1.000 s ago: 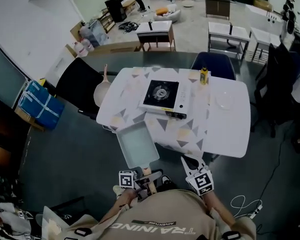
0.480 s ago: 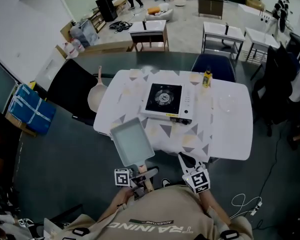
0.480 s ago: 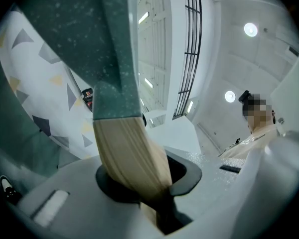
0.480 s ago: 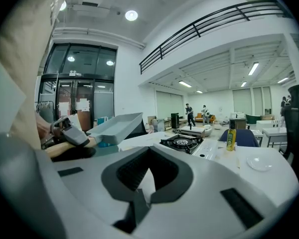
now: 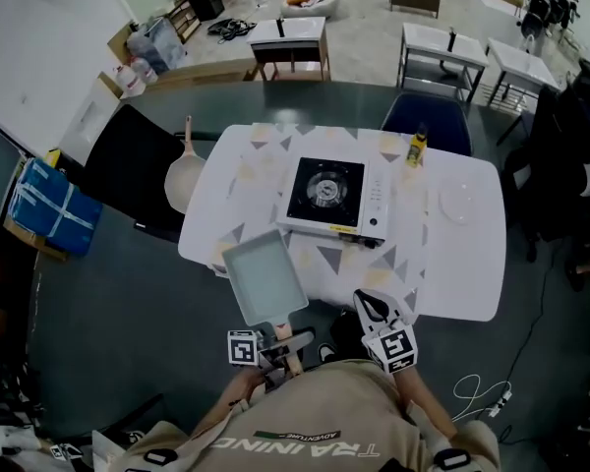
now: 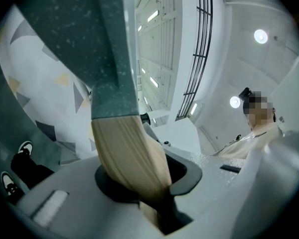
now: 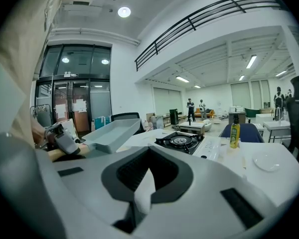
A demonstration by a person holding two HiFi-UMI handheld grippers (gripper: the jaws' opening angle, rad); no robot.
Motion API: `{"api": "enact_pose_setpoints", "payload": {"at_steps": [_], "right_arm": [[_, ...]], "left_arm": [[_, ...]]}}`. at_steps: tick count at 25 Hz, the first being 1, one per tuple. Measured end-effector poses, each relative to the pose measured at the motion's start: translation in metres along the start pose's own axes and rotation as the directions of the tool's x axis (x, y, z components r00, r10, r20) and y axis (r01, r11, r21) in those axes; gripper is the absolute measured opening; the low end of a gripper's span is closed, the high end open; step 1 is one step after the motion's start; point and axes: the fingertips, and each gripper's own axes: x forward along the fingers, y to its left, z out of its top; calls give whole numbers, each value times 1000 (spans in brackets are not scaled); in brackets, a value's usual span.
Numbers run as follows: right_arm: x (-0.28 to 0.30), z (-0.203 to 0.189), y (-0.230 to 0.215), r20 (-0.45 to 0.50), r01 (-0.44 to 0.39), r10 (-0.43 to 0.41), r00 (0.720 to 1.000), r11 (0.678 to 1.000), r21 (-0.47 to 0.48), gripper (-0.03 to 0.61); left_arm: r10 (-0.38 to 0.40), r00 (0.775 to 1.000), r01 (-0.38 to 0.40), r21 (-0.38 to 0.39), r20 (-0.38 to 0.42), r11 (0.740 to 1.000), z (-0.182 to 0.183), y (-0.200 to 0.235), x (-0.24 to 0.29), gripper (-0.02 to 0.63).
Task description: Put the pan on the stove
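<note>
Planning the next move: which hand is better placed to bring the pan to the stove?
Left. The left tongs grip the wooden handle of the grey-green rectangular pan; the right tongs hold nothing. The white gas stove lies ahead.

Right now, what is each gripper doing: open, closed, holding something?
Left gripper: closed on the pan handle.
Right gripper: closed, holding nothing.

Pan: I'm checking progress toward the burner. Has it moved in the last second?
Yes, slightly. The pan, its handle in the left gripper, has edged farther over the table's near edge toward the stove, still short of it.
</note>
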Motion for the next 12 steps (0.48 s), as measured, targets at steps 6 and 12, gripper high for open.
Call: {"api": "enact_pose_setpoints", "payload": {"at_steps": [6,12], "right_arm": [[55,10,-25,21,-71,71,997,997,3,3],[99,27,-65,46,-105,104,993,994,22,3]], "left_arm": [[44,999,-43,63,-4,997,63,10,11,87],[77,997,-77,24,-25,997,105,24,29,87]]}}
